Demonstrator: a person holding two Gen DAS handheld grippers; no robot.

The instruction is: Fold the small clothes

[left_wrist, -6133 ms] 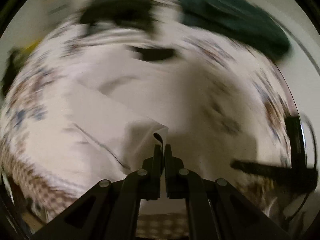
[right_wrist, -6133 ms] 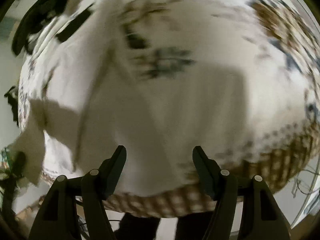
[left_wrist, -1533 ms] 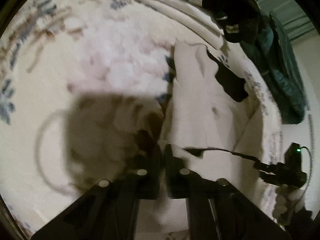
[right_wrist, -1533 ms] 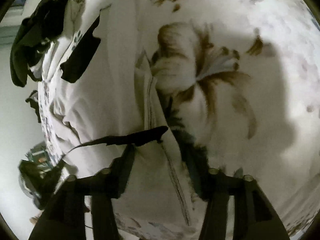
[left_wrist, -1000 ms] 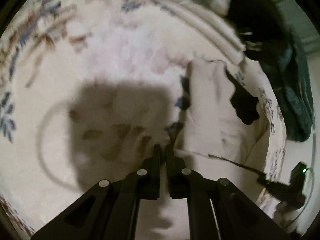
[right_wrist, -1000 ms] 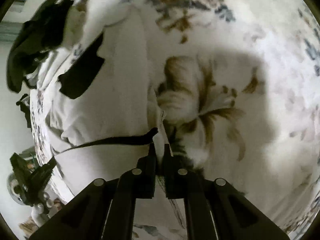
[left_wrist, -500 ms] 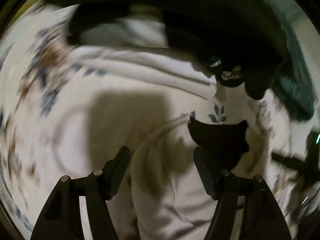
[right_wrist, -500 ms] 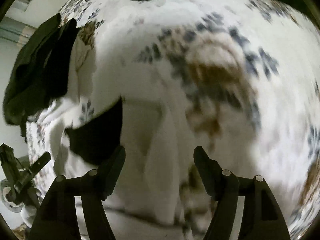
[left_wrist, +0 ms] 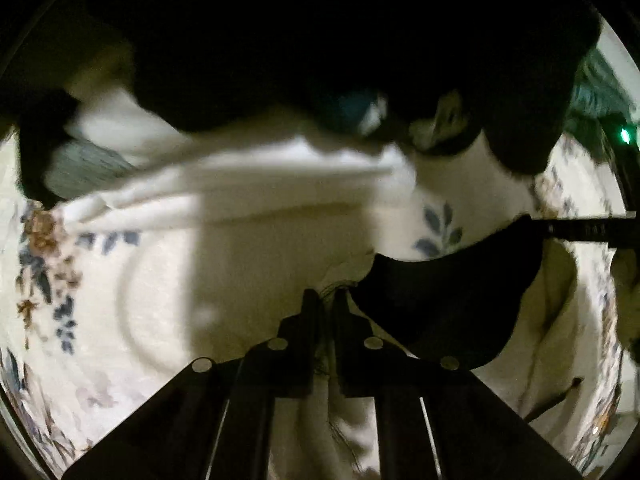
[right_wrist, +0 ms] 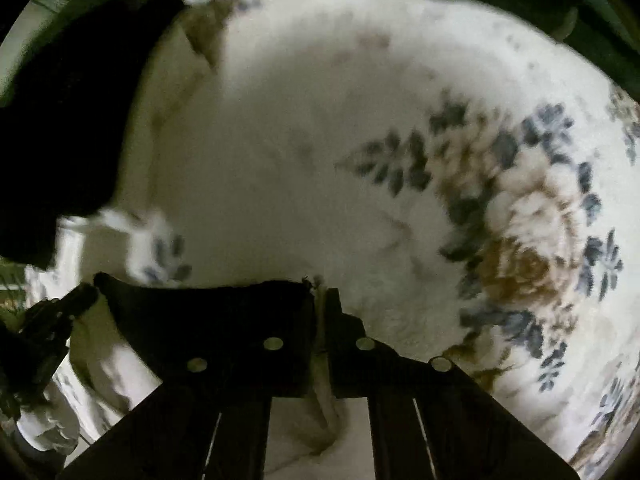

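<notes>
White cloth of the garment [left_wrist: 304, 432] lies on a floral blanket [right_wrist: 520, 216], and each pair of tongs pinches an edge of it. The left tongs [left_wrist: 326, 300] are clenched on the fabric beside its black collar [left_wrist: 440, 304]. The right tongs [right_wrist: 320, 292] are clenched on a white fold at the other end of the same collar [right_wrist: 208, 312]. A dark pile [left_wrist: 320, 40] lies beyond the garment, blurred.
</notes>
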